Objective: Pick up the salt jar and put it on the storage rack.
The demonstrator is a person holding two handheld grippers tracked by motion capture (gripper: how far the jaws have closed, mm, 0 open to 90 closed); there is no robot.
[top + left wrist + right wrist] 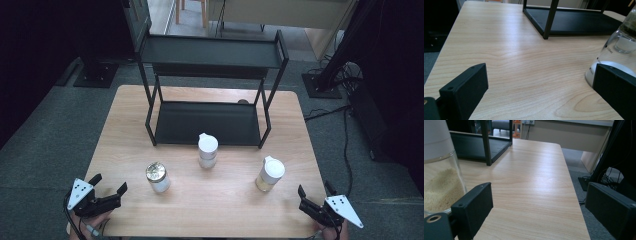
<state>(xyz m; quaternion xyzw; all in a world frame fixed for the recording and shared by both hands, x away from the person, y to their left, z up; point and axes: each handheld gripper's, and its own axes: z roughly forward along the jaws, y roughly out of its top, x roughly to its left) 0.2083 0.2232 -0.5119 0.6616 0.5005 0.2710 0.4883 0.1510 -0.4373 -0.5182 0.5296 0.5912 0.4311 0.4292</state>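
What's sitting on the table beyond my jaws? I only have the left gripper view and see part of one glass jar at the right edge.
Observer: Three jars stand in front of the black rack. Yours is the silver-lidded jar.
Operator: And the other two?
Observer: The middle jar and the right jar both have white lids.
Operator: What's in the right one?
Observer: Pale yellowish grains, seen close in the right gripper view.
Operator: Is the right gripper busy?
Observer: No, the right gripper is open and holds nothing, at the table's near right corner.
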